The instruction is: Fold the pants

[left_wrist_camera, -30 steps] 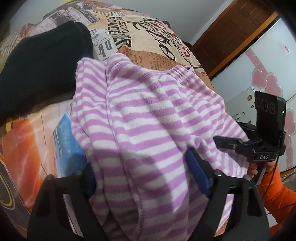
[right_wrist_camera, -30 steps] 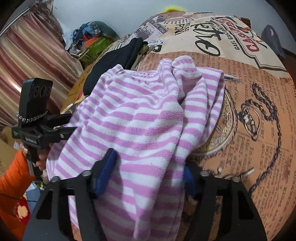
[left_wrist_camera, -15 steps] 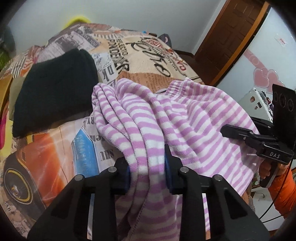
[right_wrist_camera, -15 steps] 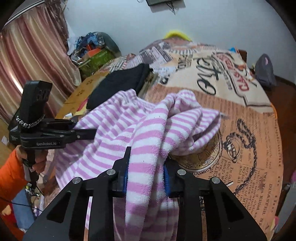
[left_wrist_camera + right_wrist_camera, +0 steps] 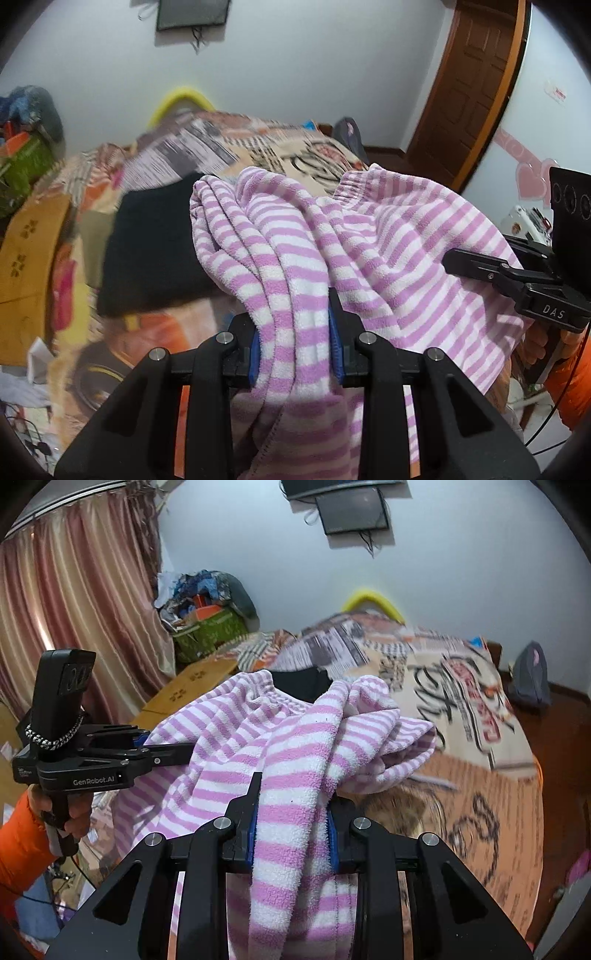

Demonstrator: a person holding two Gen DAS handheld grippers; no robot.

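The pink-and-white striped fleece pants (image 5: 388,251) hang bunched between my two grippers, lifted above the bed. My left gripper (image 5: 293,332) is shut on a gathered fold of them. My right gripper (image 5: 291,812) is shut on another fold of the pants (image 5: 295,760). The right gripper also shows at the right edge of the left wrist view (image 5: 517,273), and the left gripper at the left of the right wrist view (image 5: 110,753). The elastic waistband (image 5: 362,181) sits at the top between them.
A printed bedspread (image 5: 461,709) covers the bed. A folded black garment (image 5: 155,247) lies on it beyond the pants. A green bag with clutter (image 5: 207,627) and curtains (image 5: 74,609) stand at the left, a wooden door (image 5: 476,85) at the right.
Both grippers closed on the striped pants a second ago and have since lifted them off the bed, tilting up so the wall and door come into view.
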